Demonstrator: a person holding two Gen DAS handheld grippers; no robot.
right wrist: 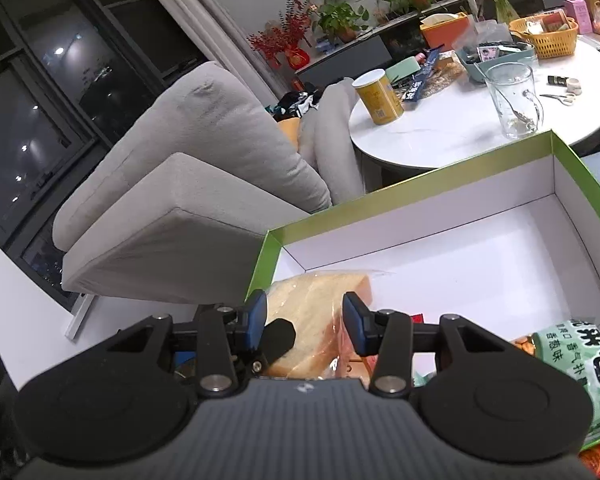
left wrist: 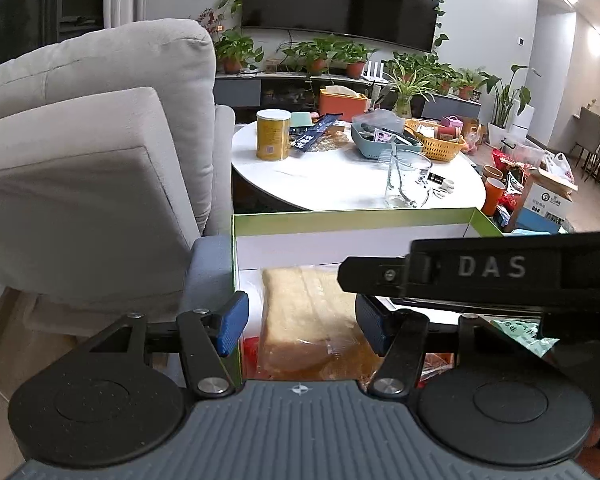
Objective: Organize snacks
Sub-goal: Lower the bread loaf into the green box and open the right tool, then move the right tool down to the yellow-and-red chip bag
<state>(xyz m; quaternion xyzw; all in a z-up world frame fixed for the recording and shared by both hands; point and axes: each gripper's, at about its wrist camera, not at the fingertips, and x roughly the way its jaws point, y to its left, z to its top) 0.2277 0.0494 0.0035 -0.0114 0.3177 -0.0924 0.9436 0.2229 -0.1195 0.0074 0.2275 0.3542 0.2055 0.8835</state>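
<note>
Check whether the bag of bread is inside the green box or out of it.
Inside. The bag of bread lies on the white floor of the green box, in its near left corner, within the walls.

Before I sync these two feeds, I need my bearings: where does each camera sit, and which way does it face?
Left wrist: on the left gripper, looking over the bread in the box toward the table; the right gripper crosses its right side.
Right wrist: on the right gripper, tilted toward the sofa; its pads flank the bread.
Both share bread, box, yellow can, glass mug.
</note>
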